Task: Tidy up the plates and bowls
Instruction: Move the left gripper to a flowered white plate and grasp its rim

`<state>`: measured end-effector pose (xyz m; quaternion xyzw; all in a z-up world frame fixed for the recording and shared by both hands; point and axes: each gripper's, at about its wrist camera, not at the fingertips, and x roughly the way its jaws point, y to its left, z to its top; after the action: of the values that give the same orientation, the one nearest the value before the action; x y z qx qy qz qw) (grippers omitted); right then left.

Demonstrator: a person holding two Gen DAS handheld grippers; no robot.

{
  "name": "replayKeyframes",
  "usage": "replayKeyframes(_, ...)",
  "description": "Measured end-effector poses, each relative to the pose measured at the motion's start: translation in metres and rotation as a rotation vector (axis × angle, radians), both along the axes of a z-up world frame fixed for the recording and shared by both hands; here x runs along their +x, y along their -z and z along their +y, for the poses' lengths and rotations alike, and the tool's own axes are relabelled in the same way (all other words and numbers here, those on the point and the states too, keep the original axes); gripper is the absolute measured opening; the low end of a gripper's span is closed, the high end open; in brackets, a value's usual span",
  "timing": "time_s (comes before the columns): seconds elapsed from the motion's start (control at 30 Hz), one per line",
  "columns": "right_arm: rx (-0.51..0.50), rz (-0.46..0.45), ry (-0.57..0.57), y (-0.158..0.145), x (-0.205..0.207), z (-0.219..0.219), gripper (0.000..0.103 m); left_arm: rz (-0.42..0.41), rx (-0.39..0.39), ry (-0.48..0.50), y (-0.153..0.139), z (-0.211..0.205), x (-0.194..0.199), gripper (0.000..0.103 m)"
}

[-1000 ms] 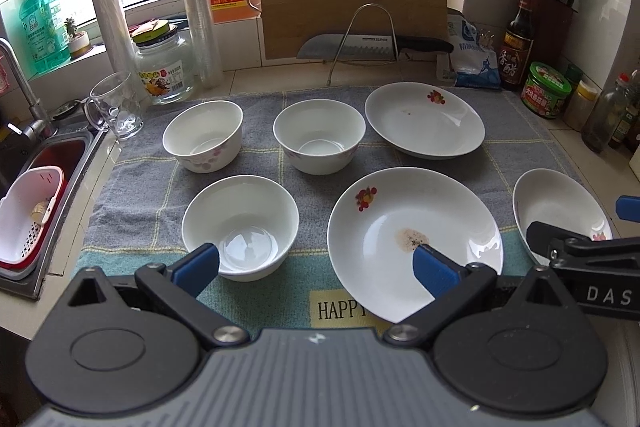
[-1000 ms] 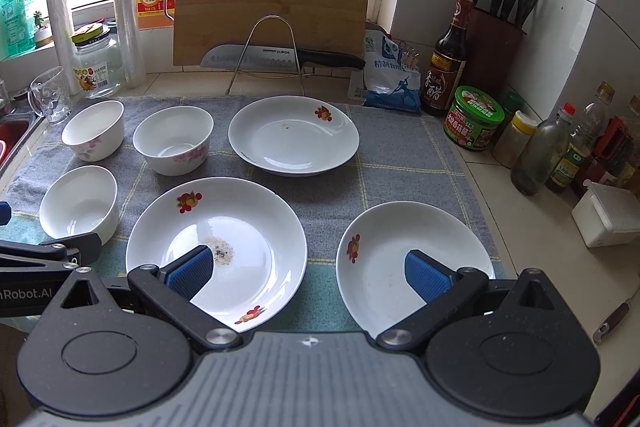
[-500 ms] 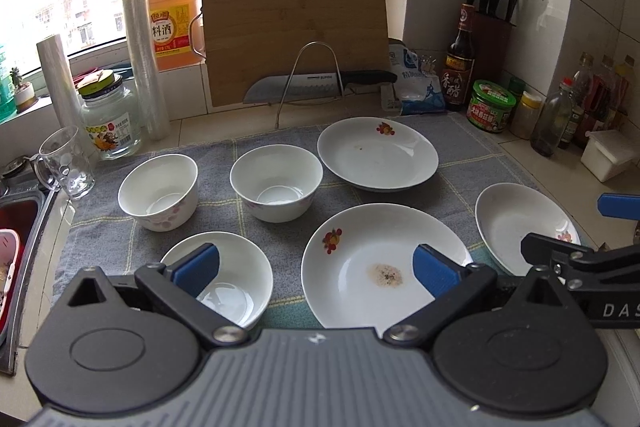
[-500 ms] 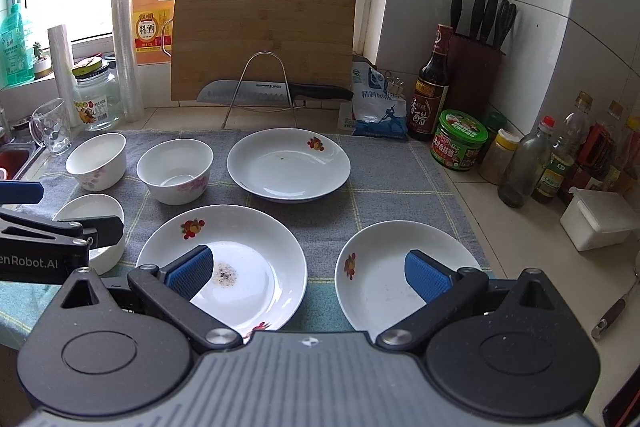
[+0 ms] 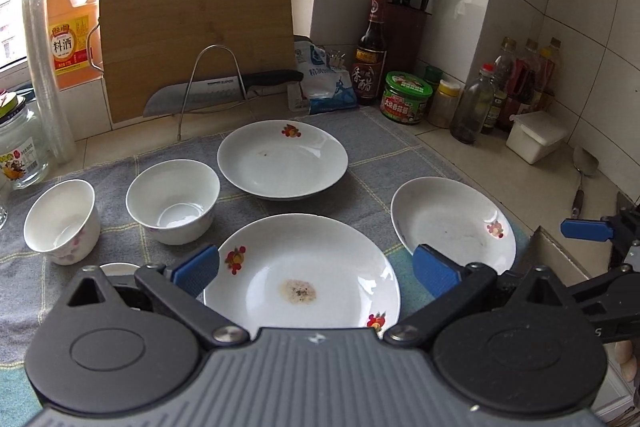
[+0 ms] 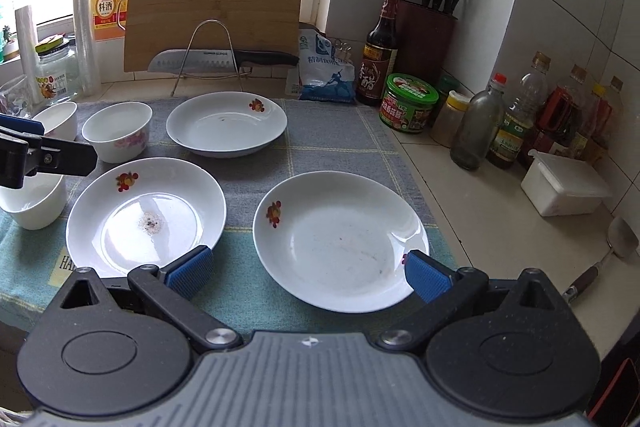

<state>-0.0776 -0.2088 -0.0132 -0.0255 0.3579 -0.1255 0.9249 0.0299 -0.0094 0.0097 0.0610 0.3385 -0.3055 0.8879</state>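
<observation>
Three white flowered plates lie on a grey cloth: a stained near plate (image 5: 304, 275) (image 6: 148, 211), a far plate (image 5: 282, 157) (image 6: 226, 125) and a right plate (image 5: 452, 219) (image 6: 340, 239). Three white bowls stand at the left: two at the back (image 5: 62, 221) (image 5: 173, 201) and one in front (image 6: 32, 203), mostly hidden in the left wrist view. My left gripper (image 5: 316, 267) is open and empty above the stained plate. My right gripper (image 6: 306, 273) is open and empty above the right plate's near rim.
A cutting board (image 5: 196, 35), a knife on a wire rack (image 5: 216, 87), an oil jug (image 5: 72, 23) and a glass jar (image 5: 20, 147) stand at the back. Bottles, jars (image 6: 408, 103), a knife block (image 6: 428, 23), a white box (image 6: 564, 183) and a spatula (image 6: 600, 267) crowd the right counter.
Both grippers have swung right and drawn back slightly. The sink and left bowls have slid out of the left view; the right counter has come in. Nothing was grasped.
</observation>
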Motion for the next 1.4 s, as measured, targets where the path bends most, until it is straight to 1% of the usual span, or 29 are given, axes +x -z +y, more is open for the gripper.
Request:
replayKeyframes(0.1, 0.014, 0.010, 0.004, 0.010, 0.001, -0.015, 0.103, 0.013, 0.012, 0.012, 0.004, -0.013, 0.003, 0.102)
replayKeyframes(0.2, 0.045, 0.025, 0.007, 0.024, 0.004, -0.032, 0.103, 0.026, 0.002, 0.013, 0.007, -0.024, 0.009, 0.102)
replayKeyframes(0.3, 0.057, 0.049, -0.005, 0.039, 0.007, -0.048, 0.103, 0.017, -0.007, 0.004, 0.011, -0.036, 0.015, 0.102)
replayKeyframes(0.4, 0.075, 0.074, -0.028, 0.053, 0.011, -0.060, 0.103, 0.036, -0.011, 0.015, 0.016, -0.051, 0.024, 0.102)
replayKeyframes(0.5, 0.092, 0.101, -0.052, 0.066, 0.015, -0.072, 0.103, 0.063, 0.014, 0.025, 0.020, -0.069, 0.032, 0.102)
replayKeyframes(0.67, 0.126, 0.128, -0.111, 0.085, 0.020, -0.086, 0.103, 0.069, 0.066, 0.036, 0.026, -0.097, 0.040, 0.102)
replayKeyframes(0.73, 0.134, 0.133, -0.130, 0.090, 0.022, -0.090, 0.103, 0.078, 0.066, 0.053, 0.030, -0.108, 0.041, 0.102)
replayKeyframes(1.0, 0.118, 0.147, -0.185, 0.107, 0.037, -0.101, 0.103, 0.093, 0.116, 0.107, 0.044, -0.144, 0.049, 0.102)
replayKeyframes(1.13, 0.119, 0.136, -0.247, 0.110, 0.041, -0.105, 0.103, 0.102, 0.129, 0.118, 0.052, -0.158, 0.058, 0.102)
replayKeyframes(1.2, 0.117, 0.126, -0.276, 0.110, 0.041, -0.107, 0.103, 0.110, 0.132, 0.138, 0.054, -0.164, 0.062, 0.102)
replayKeyframes(1.4, 0.117, 0.055, -0.336, 0.115, 0.033, -0.114, 0.103, 0.099, 0.204, 0.204, 0.058, -0.190, 0.071, 0.102)
